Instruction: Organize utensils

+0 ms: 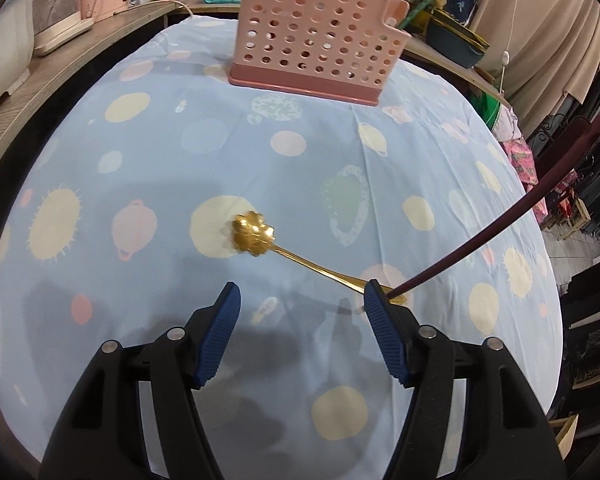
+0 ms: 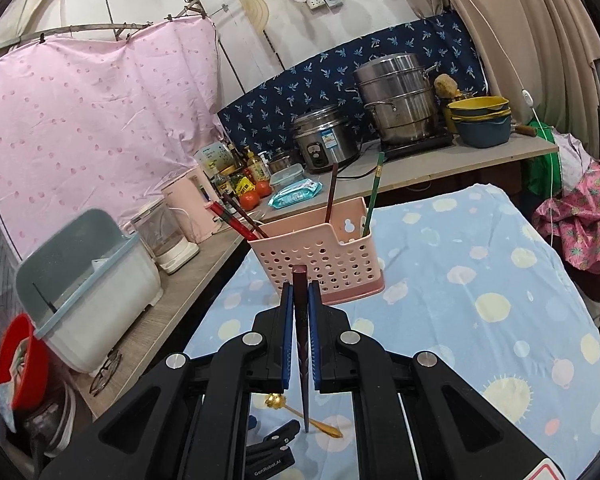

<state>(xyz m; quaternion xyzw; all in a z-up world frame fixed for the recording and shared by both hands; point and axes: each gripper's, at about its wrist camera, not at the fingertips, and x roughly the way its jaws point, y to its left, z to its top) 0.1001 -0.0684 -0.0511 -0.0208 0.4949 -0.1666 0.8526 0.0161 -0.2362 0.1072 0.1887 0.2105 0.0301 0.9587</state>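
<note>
A gold spoon with a flower-shaped bowl lies on the blue spotted tablecloth. Its handle runs down-right to the tip of the right finger of my left gripper. That gripper hovers open over the cloth with nothing between its pads. My right gripper is shut on a dark maroon chopstick. The chopstick slants down, its lower tip by the spoon's handle end. The spoon also shows below the right gripper. The pink perforated holder stands at the table's far side with several chopsticks in it.
A counter behind the table carries a rice cooker, a steamer pot, stacked bowls, tomatoes and bottles. A covered dish box and a kettle stand on the left counter. Clothes hang past the table's right edge.
</note>
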